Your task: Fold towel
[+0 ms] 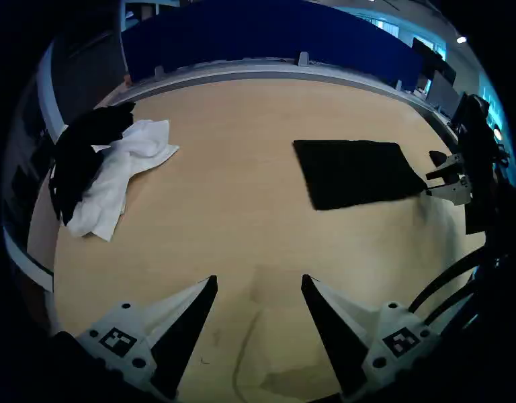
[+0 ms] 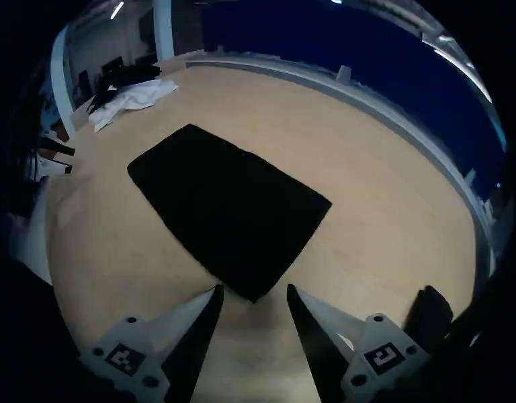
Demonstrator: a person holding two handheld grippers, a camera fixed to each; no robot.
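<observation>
Towel [image 2: 224, 208] lying flat on bench [image 2: 392, 201], near corner pointing between spread fingers of right gripper [image 2: 254, 289]; we are holding left gripper [image 1: 258, 279] released over bare stretch, cloth pile [image 1: 117, 168] sitting at far edge.

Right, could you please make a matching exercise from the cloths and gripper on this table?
1 black rectangular fabric towel
2 crumpled white towel
3 right gripper

A heaped beside a crumpled black cloth
B open, jaws either side of a towel corner
C spread flat on the light wooden table

Pairs: 1-C, 2-A, 3-B
</observation>
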